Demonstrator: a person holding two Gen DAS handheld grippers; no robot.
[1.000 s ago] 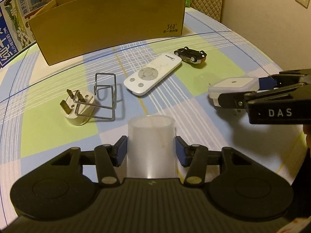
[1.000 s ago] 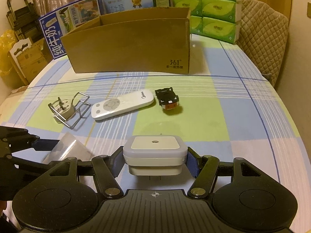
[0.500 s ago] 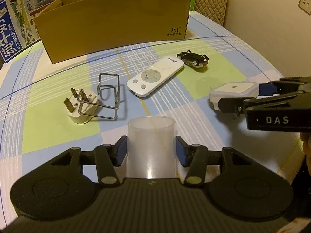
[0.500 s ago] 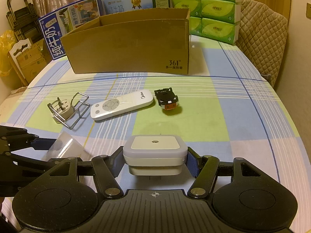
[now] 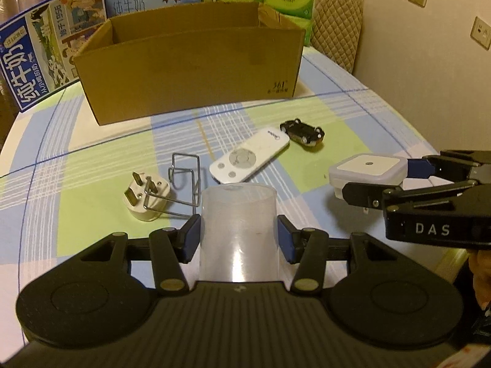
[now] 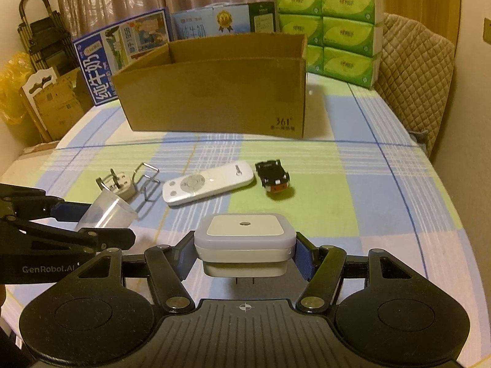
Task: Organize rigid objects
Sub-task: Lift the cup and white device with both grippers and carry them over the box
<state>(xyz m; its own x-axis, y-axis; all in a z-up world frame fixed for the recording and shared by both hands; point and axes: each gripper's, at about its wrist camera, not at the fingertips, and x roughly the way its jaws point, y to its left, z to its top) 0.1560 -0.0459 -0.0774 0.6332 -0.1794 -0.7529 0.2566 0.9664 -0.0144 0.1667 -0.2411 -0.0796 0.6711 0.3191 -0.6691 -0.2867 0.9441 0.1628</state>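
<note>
My left gripper (image 5: 238, 240) is shut on a clear plastic cup (image 5: 237, 233), held above the table; the cup also shows in the right wrist view (image 6: 106, 213). My right gripper (image 6: 244, 256) is shut on a white square plug-in night light (image 6: 244, 242), also seen in the left wrist view (image 5: 366, 170). On the checked tablecloth lie a white remote (image 6: 208, 182), an overturned black toy car (image 6: 273, 178), a white plug adapter (image 5: 146, 197) and a wire holder (image 5: 184, 181). An open cardboard box (image 5: 190, 70) stands behind them.
Blue milk cartons (image 6: 122, 52) and green tissue packs (image 6: 340, 24) stand behind the box. A quilted chair (image 6: 417, 76) is at the far right. The round table edge (image 6: 454, 214) curves near on the right.
Both grippers have risen with their loads; the box's open top now shows in both views. The objects on the table have not moved.
</note>
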